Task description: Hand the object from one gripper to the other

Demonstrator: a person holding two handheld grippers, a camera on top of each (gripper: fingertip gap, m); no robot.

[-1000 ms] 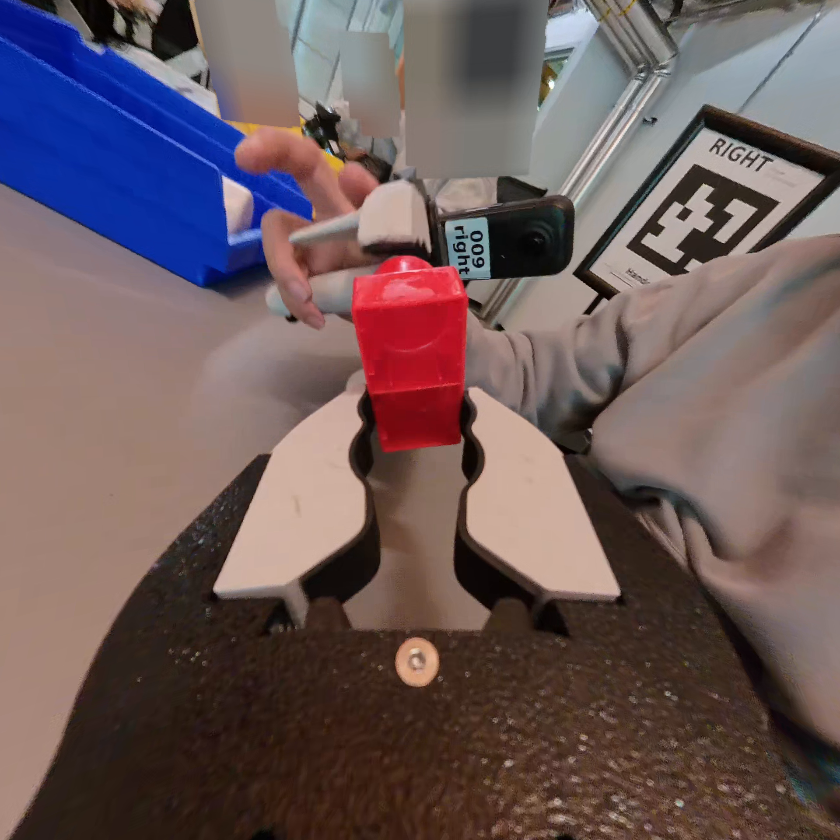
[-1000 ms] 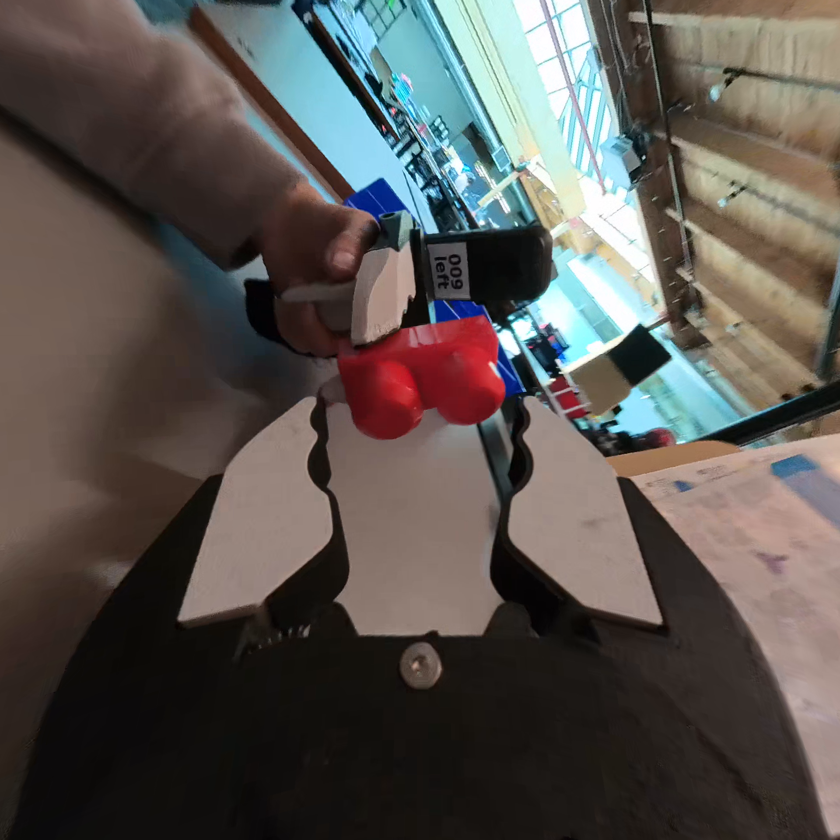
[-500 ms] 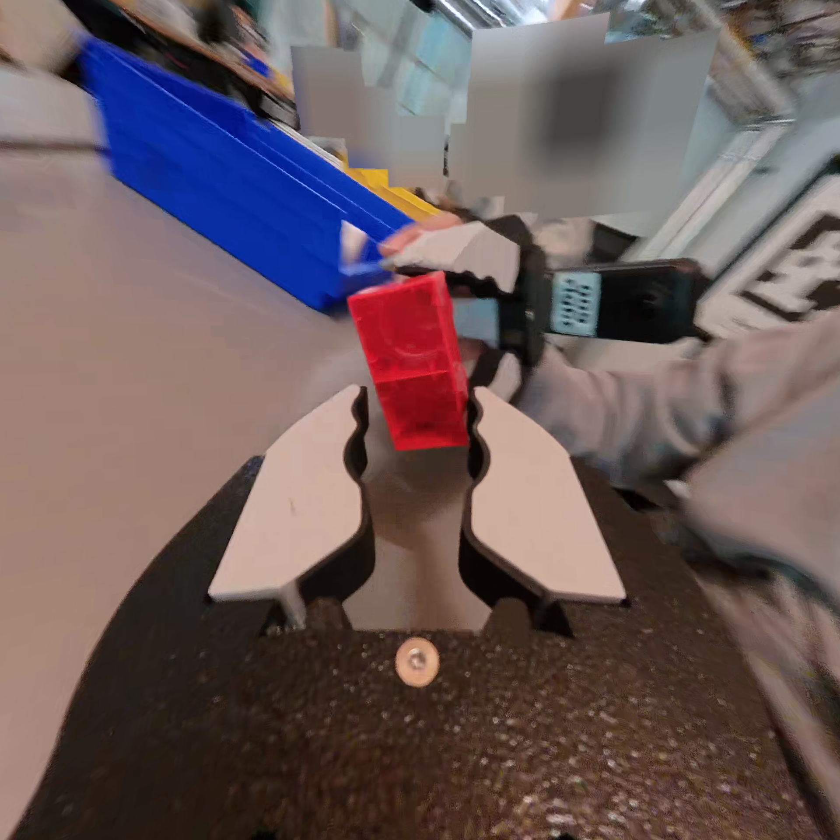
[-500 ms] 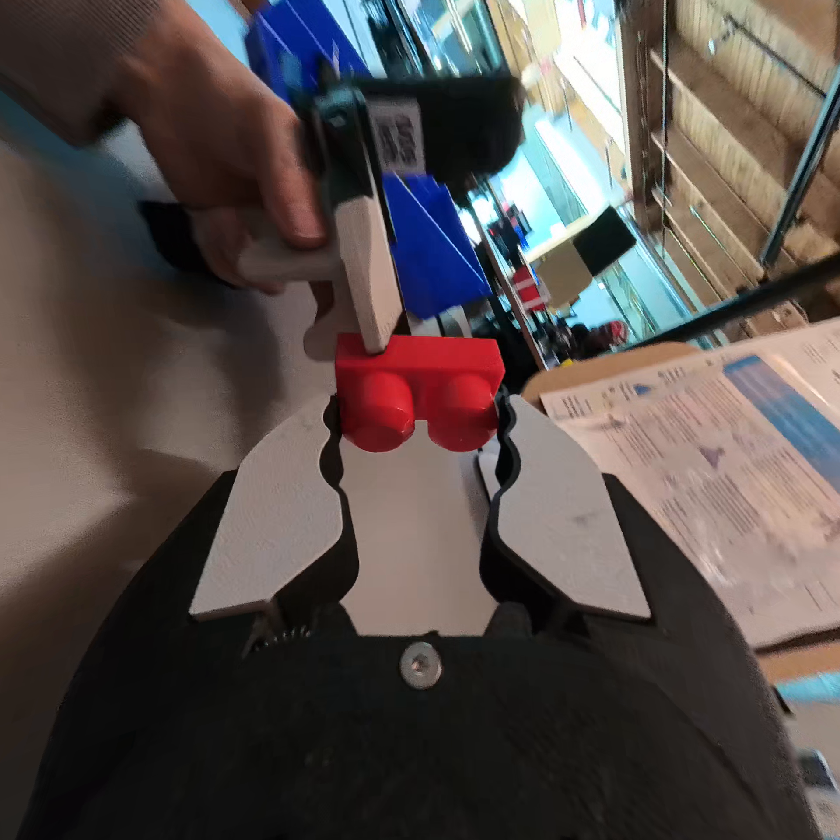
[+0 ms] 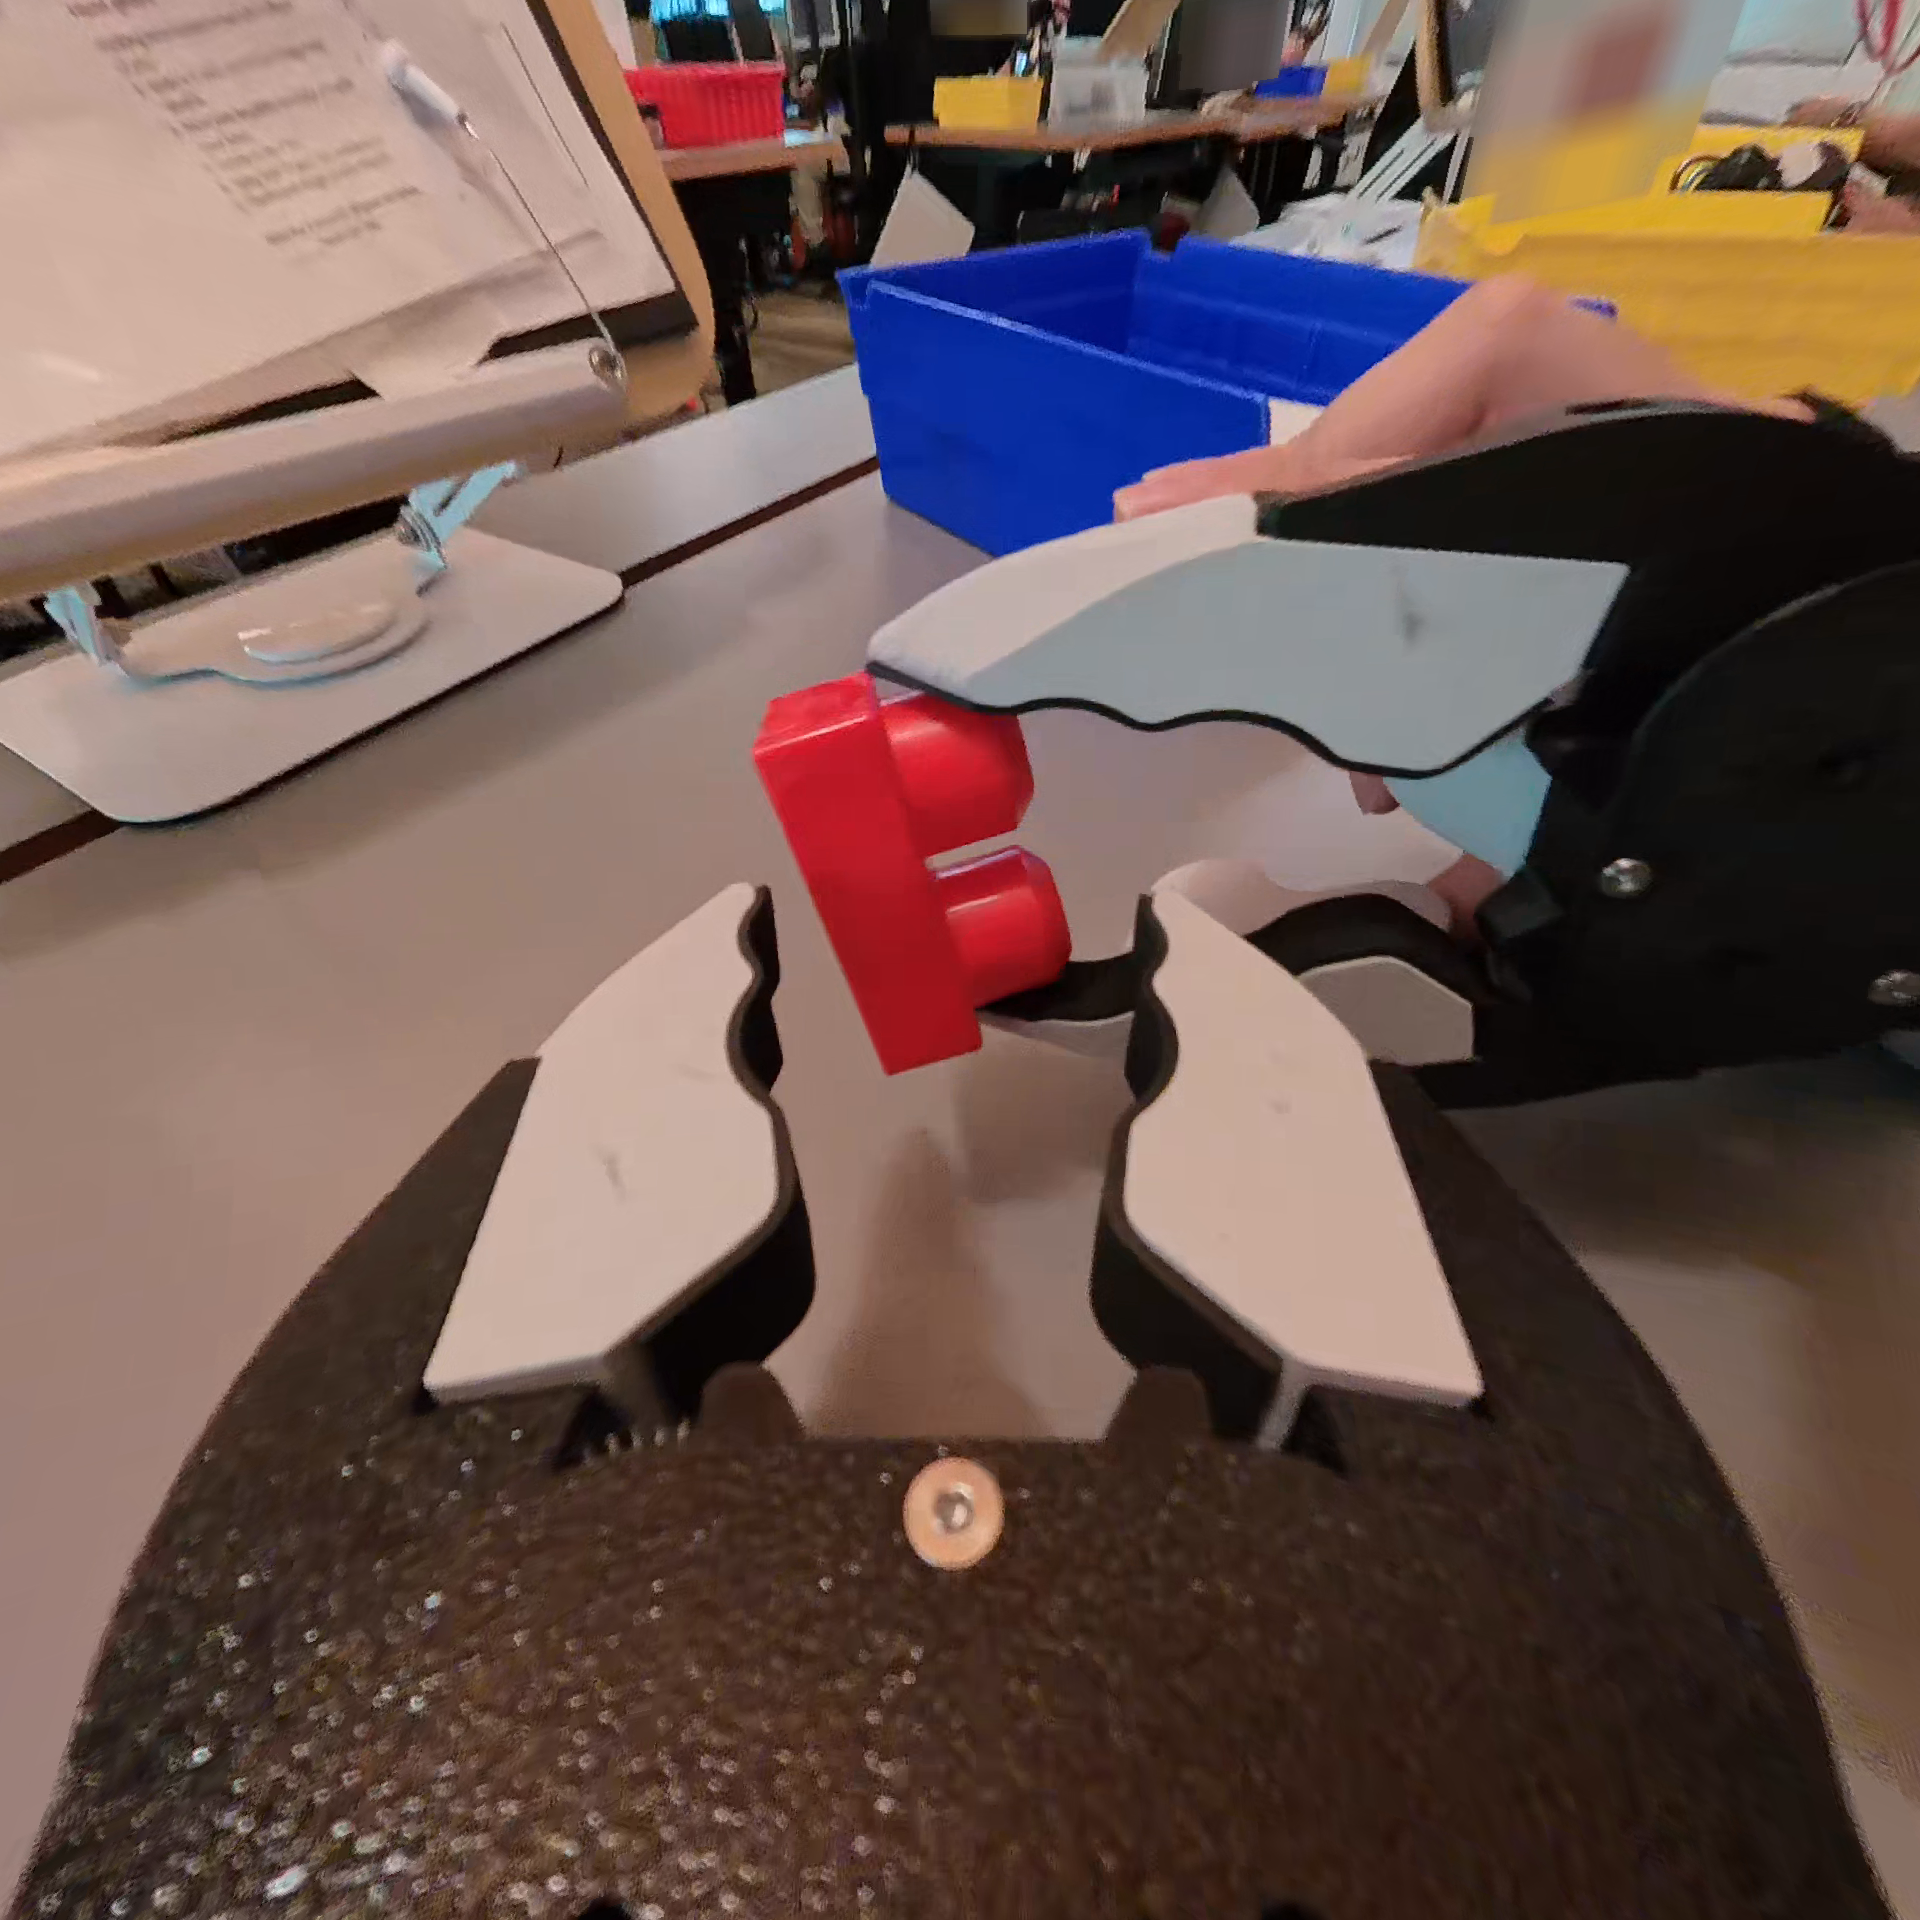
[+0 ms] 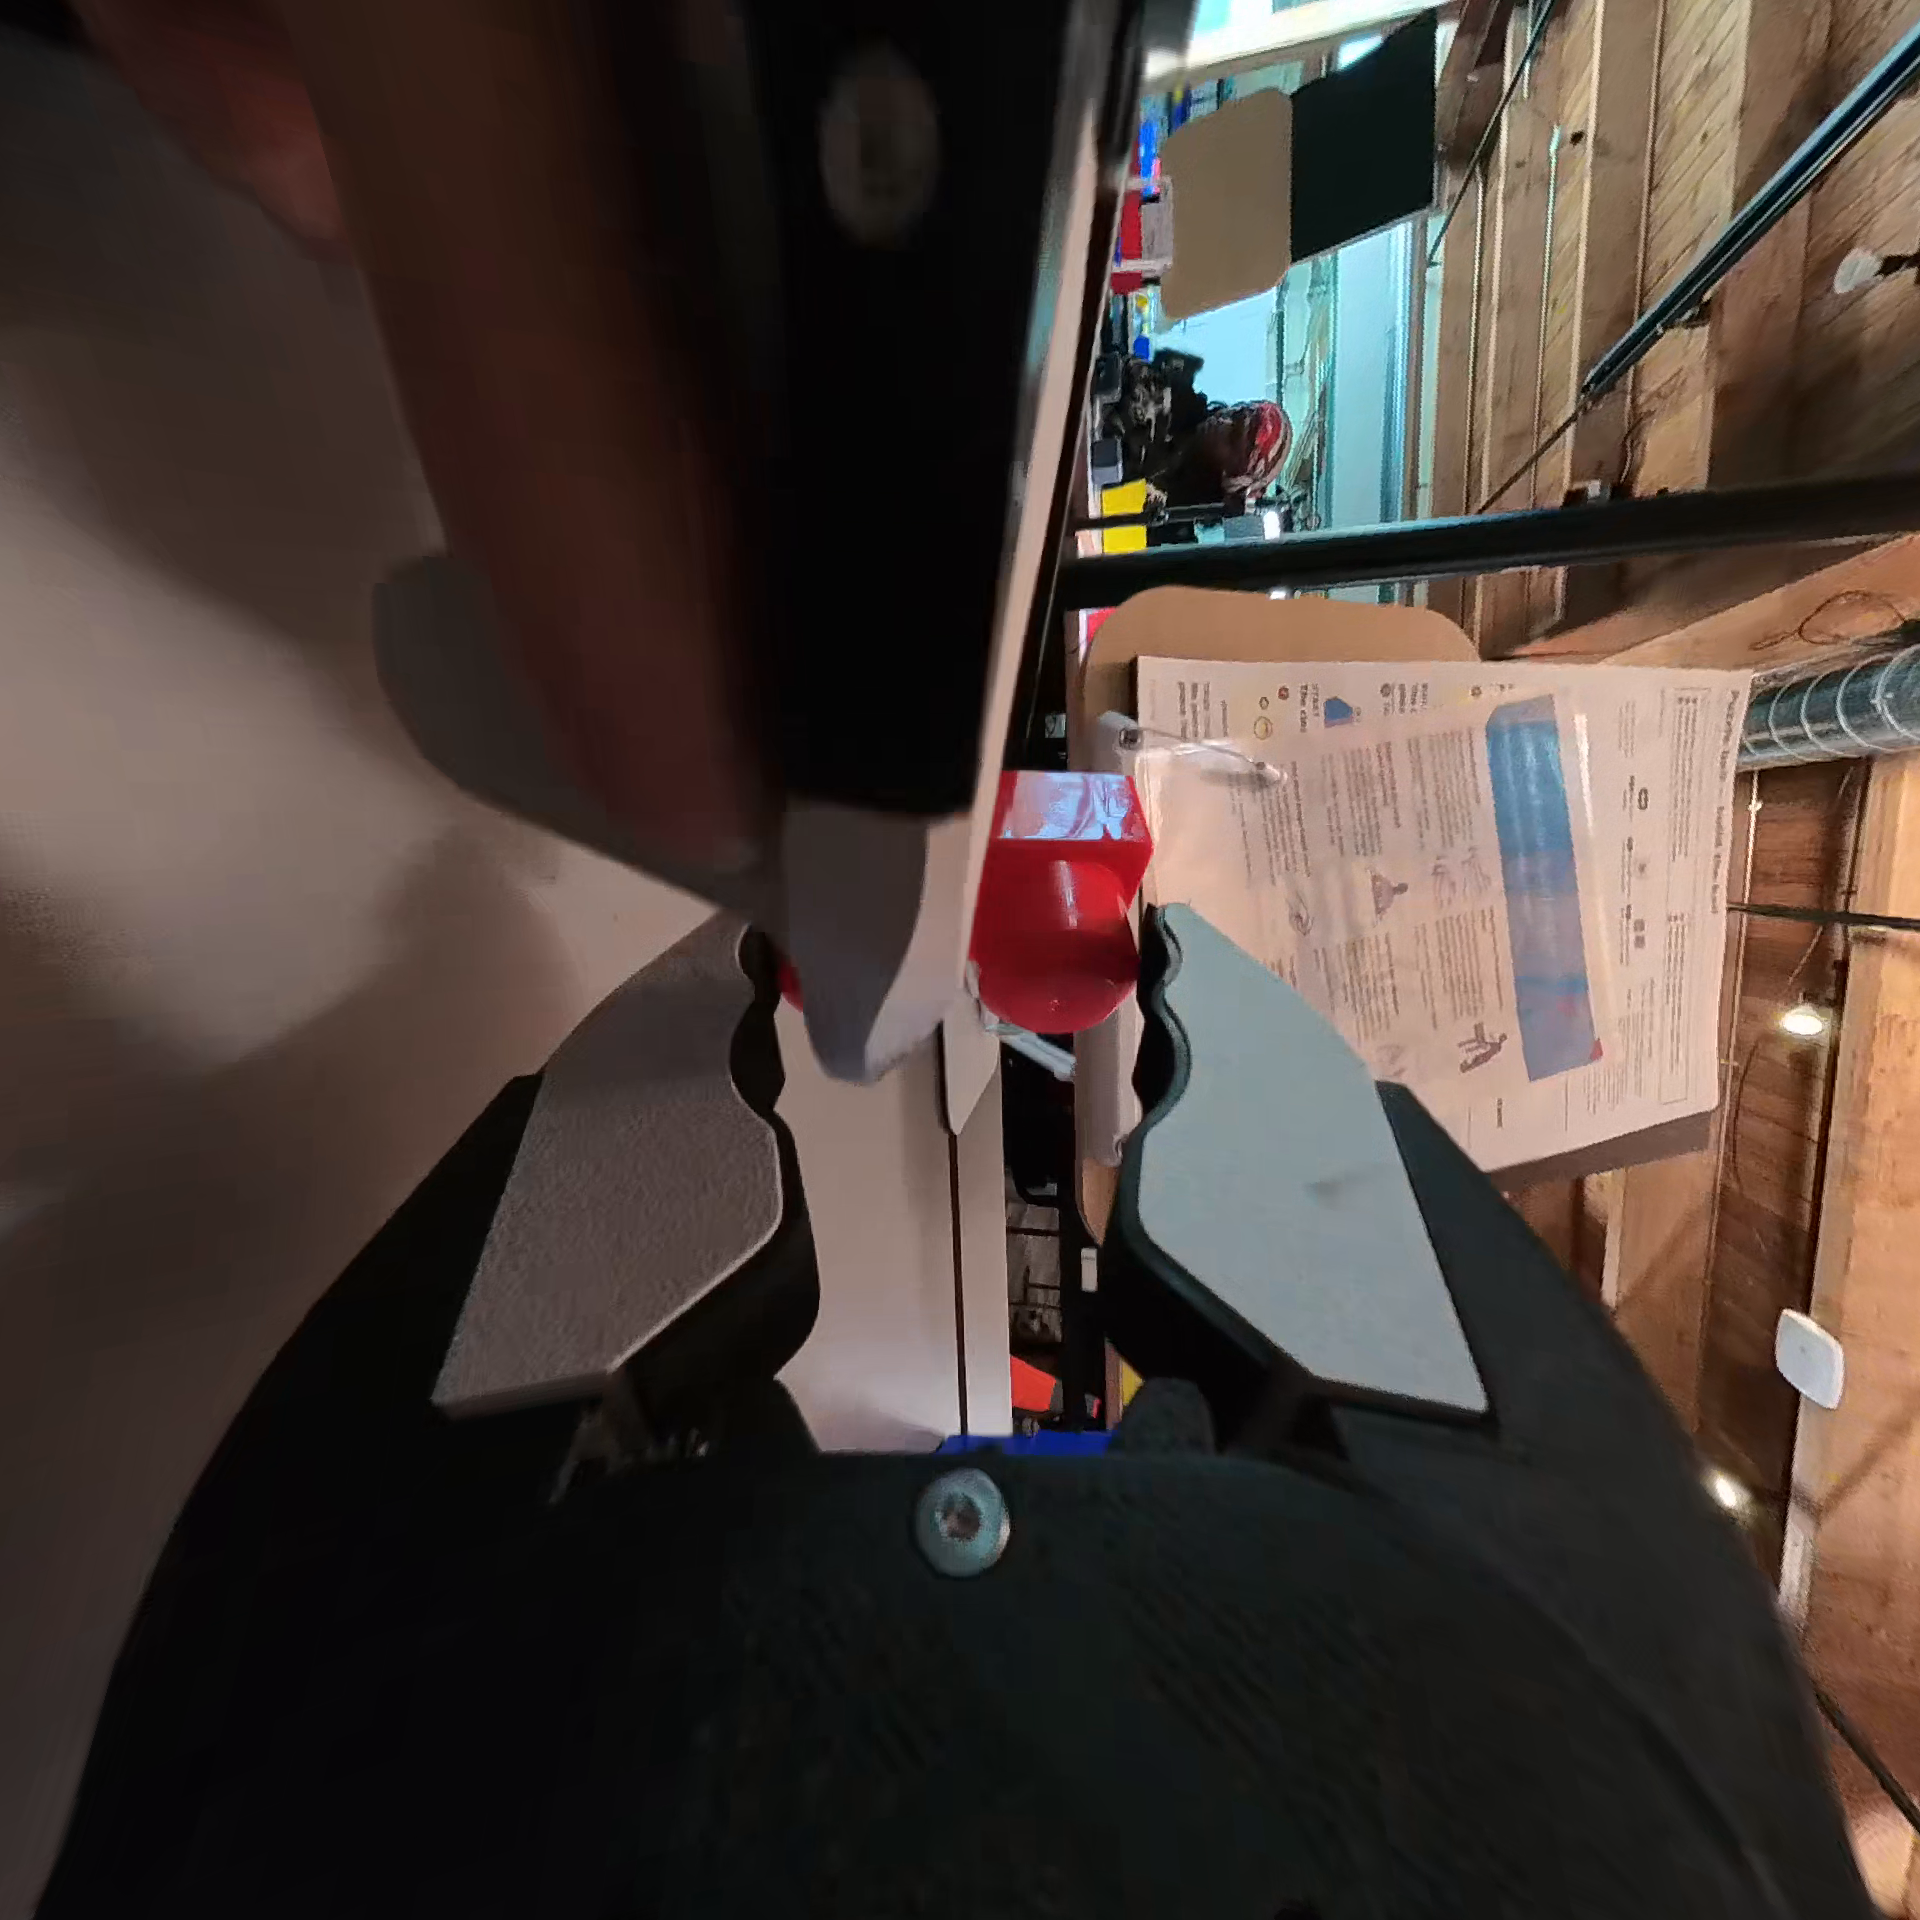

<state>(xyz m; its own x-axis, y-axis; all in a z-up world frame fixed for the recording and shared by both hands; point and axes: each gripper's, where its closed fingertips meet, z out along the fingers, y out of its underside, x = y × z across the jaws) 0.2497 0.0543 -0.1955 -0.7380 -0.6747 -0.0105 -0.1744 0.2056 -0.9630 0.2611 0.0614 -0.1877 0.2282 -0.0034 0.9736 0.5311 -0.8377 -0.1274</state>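
Left gripper (image 5: 951,971) jaws are standing apart around, not touching, the red two-stud brick (image 5: 904,868), which the right gripper (image 5: 1003,842) is clamping above the worktop (image 5: 312,1018), blue bin (image 5: 1060,416) beyond; handover looking nearly complete, withdrawal remaining.
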